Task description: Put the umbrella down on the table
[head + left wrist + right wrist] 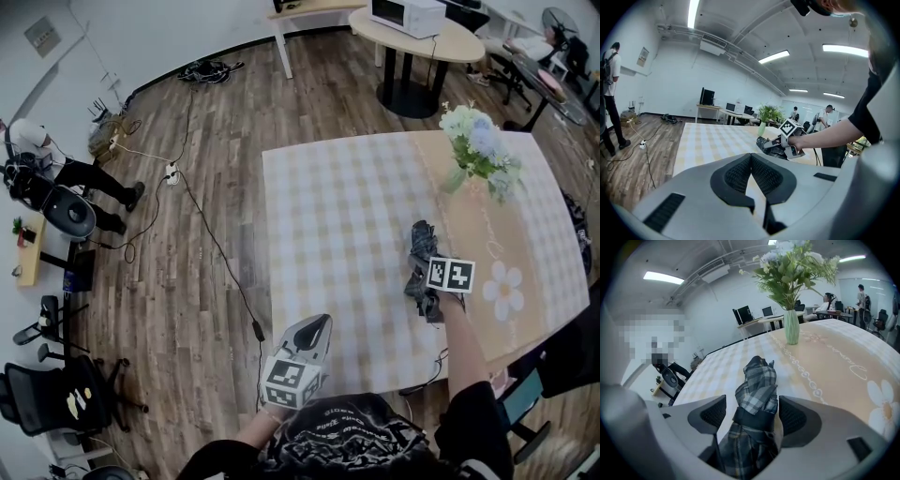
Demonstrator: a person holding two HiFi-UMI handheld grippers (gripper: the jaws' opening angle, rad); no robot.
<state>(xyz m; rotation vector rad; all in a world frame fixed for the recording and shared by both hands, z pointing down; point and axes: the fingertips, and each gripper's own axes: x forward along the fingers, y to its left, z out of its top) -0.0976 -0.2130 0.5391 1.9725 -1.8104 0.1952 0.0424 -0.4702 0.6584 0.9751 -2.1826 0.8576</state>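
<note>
A folded plaid umbrella [420,255] lies on the checked tablecloth of the table [337,206], near its right side. My right gripper [427,281] straddles the umbrella's near end. In the right gripper view the umbrella [757,385] runs away from me between the two pads, with a gap on each side, so the right gripper [752,411] is open. My left gripper [315,328] hovers at the table's near edge, well left of the umbrella. Its tips [750,157] meet with nothing between them, and the umbrella [769,145] shows beyond.
A green vase of flowers [478,150] stands on the table beyond the umbrella, on the beige strip. A round table [422,42] with a microwave [408,14] stands farther off. Cables [187,187] cross the wooden floor at left, near a person [56,173] and office chairs [56,394].
</note>
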